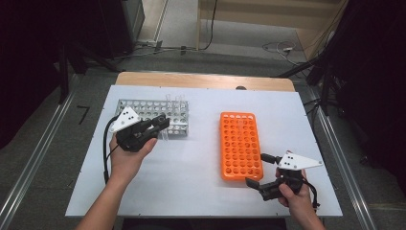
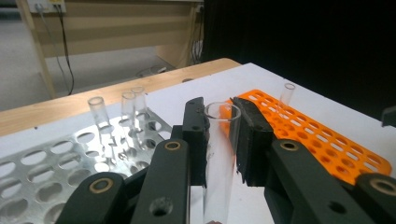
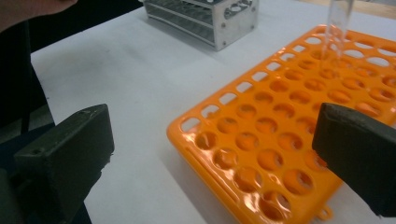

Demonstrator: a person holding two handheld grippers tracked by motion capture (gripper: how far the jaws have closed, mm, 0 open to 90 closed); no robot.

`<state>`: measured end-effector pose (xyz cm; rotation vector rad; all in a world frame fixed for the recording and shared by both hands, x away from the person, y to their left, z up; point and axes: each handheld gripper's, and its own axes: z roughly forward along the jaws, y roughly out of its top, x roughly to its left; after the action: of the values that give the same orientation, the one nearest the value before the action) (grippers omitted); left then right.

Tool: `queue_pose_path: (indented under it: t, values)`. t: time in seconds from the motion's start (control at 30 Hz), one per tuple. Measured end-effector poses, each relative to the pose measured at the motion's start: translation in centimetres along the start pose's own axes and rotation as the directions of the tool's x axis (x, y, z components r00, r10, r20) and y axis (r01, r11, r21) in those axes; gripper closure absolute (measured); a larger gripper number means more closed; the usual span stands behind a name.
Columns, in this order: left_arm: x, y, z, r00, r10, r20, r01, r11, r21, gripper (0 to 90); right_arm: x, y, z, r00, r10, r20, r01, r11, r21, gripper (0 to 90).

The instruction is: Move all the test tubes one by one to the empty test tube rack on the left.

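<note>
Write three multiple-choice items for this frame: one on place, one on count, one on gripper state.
1. Where does the orange rack lie from the metal rack in the high view?
A. to its right
B. to its left
C. stacked on it

2. How many tubes stand in the metal rack in the left gripper view?
A. none
B. three
C. seven

3. What is the left gripper doing?
A. standing open over bare table
B. gripping the orange rack
C. gripping a clear glass tube

Answers:
1 A, the orange rack sits nearer the right gripper.
2 B, three upright tubes show there.
3 C, its jaws press the tube from both sides.
</note>
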<state>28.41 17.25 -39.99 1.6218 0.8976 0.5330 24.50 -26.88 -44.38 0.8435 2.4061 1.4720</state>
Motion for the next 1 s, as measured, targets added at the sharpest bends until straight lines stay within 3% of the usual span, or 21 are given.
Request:
queue_pose_path:
  t: [0.43, 0.67, 1.0]
  values:
    - [2.5, 1.6, 1.4, 0.9984, -0.027, -0.050, 0.025, 0.9994, -0.025, 75.7, -1.8, -2.1, -2.5, 0.9975, 0.039, 0.060, -0.040, 0.999, 0.006, 0.0]
    - [3.7, 2.5, 2.5, 0.9963, -0.013, -0.085, 0.012, 0.9997, -0.020, 75.7, -2.8, -3.3, -3.9, 0.9932, 0.072, 0.091, -0.073, 0.997, 0.001, 0.0]
    - [5.7, 3.6, 4.6, 0.9913, -0.029, -0.129, 0.027, 0.9995, -0.019, 75.6, -3.5, -3.8, -4.4, 0.9872, 0.105, 0.120, -0.105, 0.994, -0.001, 0.0]
